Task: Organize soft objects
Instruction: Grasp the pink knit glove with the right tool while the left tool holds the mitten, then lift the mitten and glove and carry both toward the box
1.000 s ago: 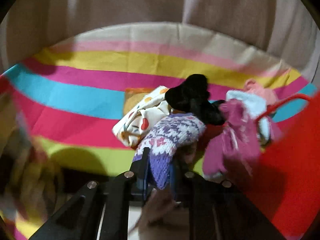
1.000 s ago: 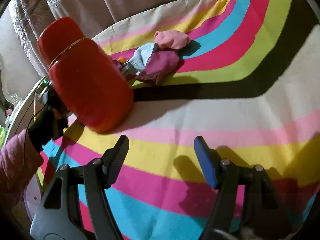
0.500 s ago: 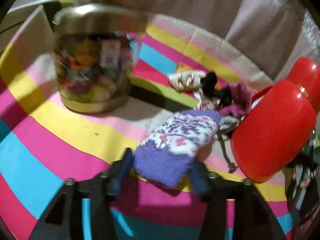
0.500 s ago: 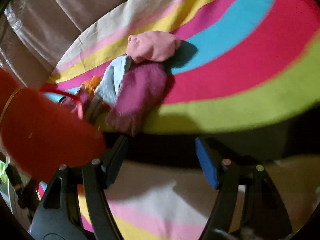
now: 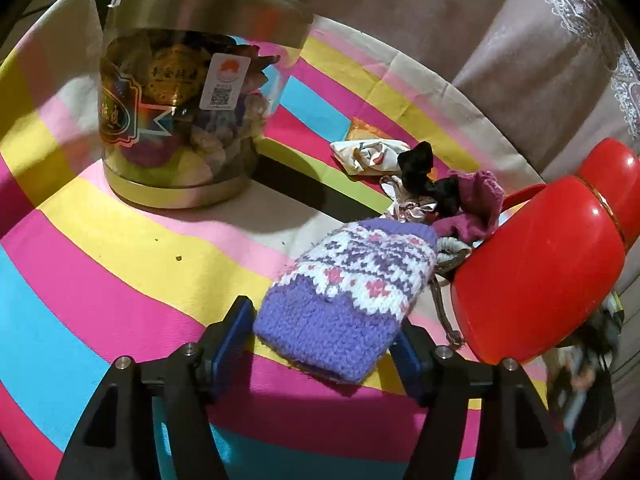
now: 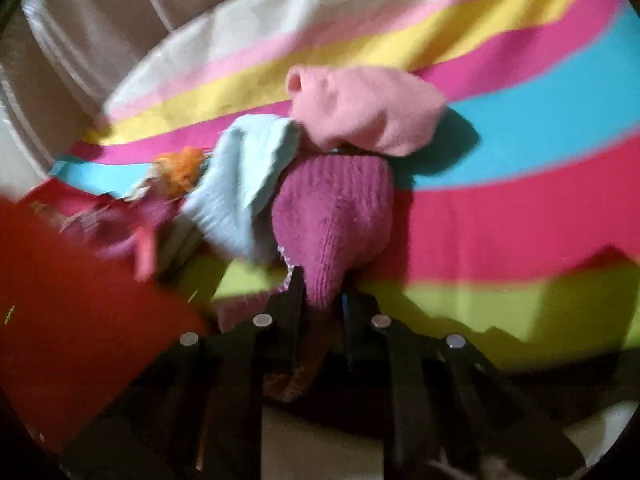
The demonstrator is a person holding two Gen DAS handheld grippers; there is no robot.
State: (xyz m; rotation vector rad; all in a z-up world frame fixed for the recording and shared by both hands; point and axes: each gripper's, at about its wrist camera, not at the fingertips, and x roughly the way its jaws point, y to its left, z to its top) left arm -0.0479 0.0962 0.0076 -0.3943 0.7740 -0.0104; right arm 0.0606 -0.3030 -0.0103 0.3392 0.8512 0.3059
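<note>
- The jar (image 5: 188, 92) is standing at the left on the striped cloth (image 5: 100, 248).
- The left gripper (image 5: 325, 344) is spreading its jaws; the purple sock (image 5: 348, 284) is lying flat on the cloth between them, pads clear of it.
- The red flask (image 5: 548, 272) is lying just right of the sock.
- The right gripper (image 6: 322, 300) is closing, pinching the magenta sock (image 6: 332, 216) below the pink sock (image 6: 368, 112).

the left gripper (image 5: 326, 338), black-armed with blue pads, tilts downward with its jaws opening and no pad pressing the purple-and-white knitted sock (image 5: 348, 286) lying between them, while the right gripper (image 6: 322, 300), also angled down, is closing, pinching a magenta knitted sock (image 6: 332, 216).
</note>
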